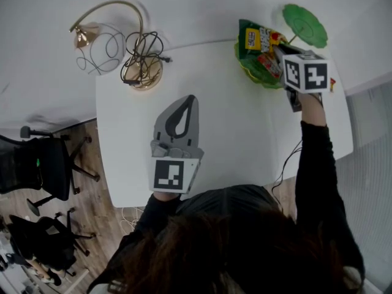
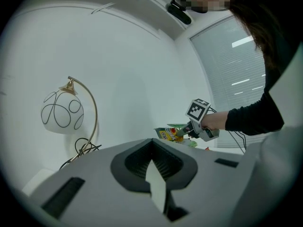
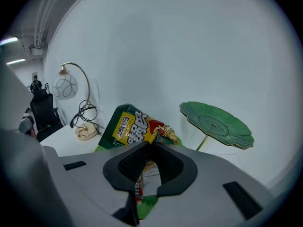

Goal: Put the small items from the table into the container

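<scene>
Green-and-yellow snack bag [image 3: 135,126] is pinched at its edge right at the tips of your right gripper [image 3: 152,144], fingers clenched on it. It's just above the green container [image 1: 254,77], and there's another packet [image 1: 267,62] lying in there under those fingers. Your left gripper [image 1: 185,103] has its fingers clenched on nothing, over bare white tabletop [image 1: 233,139], well apart from the right fingers. A lamp [image 2: 61,112] sits beyond the left fingers.
</scene>
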A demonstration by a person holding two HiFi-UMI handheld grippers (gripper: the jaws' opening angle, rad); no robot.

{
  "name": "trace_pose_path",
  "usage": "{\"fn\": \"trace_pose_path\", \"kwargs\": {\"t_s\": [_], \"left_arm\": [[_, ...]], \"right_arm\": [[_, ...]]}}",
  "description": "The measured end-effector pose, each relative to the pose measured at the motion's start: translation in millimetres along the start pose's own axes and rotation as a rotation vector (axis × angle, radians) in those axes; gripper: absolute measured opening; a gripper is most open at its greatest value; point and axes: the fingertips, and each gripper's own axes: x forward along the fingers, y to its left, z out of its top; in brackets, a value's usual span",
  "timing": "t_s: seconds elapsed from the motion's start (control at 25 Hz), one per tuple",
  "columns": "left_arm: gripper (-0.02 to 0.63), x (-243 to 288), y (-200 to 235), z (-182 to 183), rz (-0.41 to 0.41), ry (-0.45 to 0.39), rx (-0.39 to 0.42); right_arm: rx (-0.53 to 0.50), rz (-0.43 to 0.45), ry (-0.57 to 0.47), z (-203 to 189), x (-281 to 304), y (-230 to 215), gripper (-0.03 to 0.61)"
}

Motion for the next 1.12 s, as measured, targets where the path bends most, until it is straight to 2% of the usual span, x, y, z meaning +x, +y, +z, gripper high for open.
{"fn": "trace_pose_path", "kwargs": {"t_s": [0.16,0.44,0.88,1.12], "left_arm": [[0.002,1.7,5.9,-1.6,0.012,0.003,-0.005],[0.002,4.4,4.2,-3.6,0.01,0.01,-0.008],[0.002,3.7,4.9,-1.8,0.014,0.008,-0.003],[0.002,1.8,0.9,2.5,0.01,-0.001,0.0]], "right_arm": [[0.0,-0.052,0.036,-5.1,8.7,-16.2,0.061],[-0.018,-0.031,0.027,-0.6,13.5,-10.1,0.08],[-0.011,-0.011,-0.058,10.6,5.2,-3.8,0.129],[-0.018,-0.015,-0.127,17.5,-11.5,0.7,0.13]]}}
